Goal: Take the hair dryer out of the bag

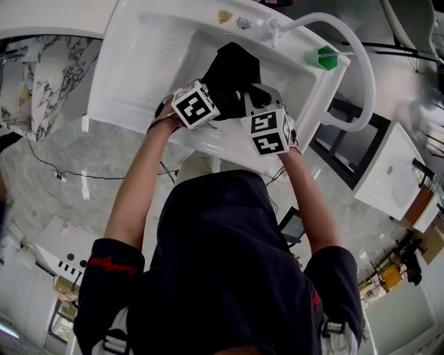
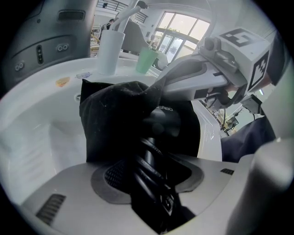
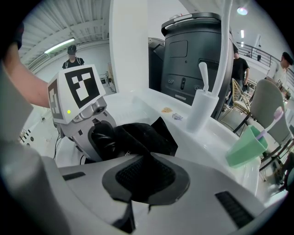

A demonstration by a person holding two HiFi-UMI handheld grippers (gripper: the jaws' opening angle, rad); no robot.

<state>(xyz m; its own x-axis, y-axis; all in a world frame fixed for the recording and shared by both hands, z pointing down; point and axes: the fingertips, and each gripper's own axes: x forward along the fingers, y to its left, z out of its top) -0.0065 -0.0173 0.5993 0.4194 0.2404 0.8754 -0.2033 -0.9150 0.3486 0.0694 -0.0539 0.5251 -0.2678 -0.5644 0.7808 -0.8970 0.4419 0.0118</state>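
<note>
Head view, L to R: white sink [image 1: 132,69] w/ black bag [image 1: 232,66] lying in the basin, both arms reaching in over the near rim. Left claw [image 2: 154,158]: spread wide yet clamped round the hair dryer [image 2: 158,126]. Grips it by the cord-wrapped handle – prob. the narrowest, least slippery part to pull on. Holds the handle end outside the bag's mouth; head end just inside, fabric draped over the top, so not free yet by the look of it. Right claw [image 3: 146,170]: pressed almost together, pinching a fold of the bag's edge. Seems meant as an anchor – keeps the bag down in the basin & the mouth open against the pull from the other side. Sits just beside the left claw, bag's opening between the two. Further right along the back rim: white tumbler [image 2: 110,50], then green cup [image 1: 326,57] w/ toothbrush, both well apart from the bag, out of the way. Count: 2 claws, 1 bag, 1 hair dryer, 1 white tumbler, 1 green cup, 1 toothbrush seen in it, 2 small bits [image 1: 225,15] on the rim behind the bag – too small to ID.
</note>
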